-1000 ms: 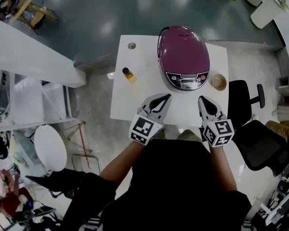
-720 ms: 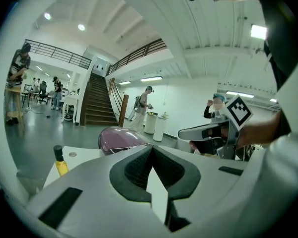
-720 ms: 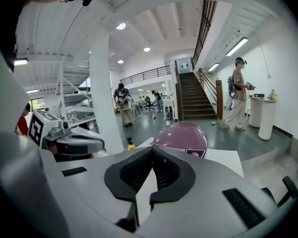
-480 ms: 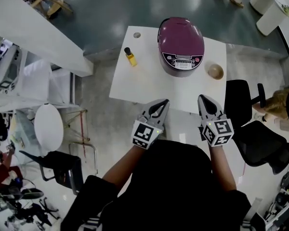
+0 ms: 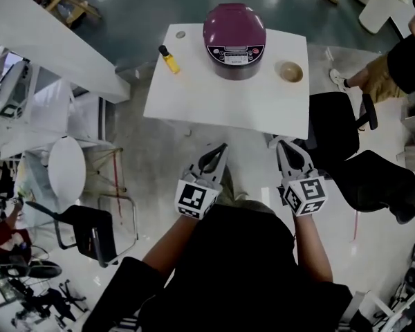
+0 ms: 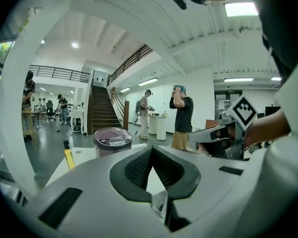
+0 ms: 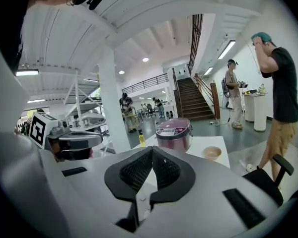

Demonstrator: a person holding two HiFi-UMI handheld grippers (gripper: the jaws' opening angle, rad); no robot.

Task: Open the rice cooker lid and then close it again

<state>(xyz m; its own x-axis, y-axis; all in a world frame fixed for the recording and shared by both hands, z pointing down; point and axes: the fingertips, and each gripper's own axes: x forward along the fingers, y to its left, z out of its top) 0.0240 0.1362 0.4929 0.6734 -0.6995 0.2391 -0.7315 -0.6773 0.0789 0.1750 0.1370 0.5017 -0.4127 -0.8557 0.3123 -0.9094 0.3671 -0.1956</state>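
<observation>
Head view: left gripper and right gripper both pinched closed, empty, short of tabletop near edge. Rice cooker far-centre, lid down, panel text unreadable. Yellow bottle left, bowl right, contents unclear.

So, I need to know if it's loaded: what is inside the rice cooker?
Nothing inside can be seen. The rice cooker has its purple lid shut, so whatever it holds is covered. Only the control panel shows on top.
</observation>
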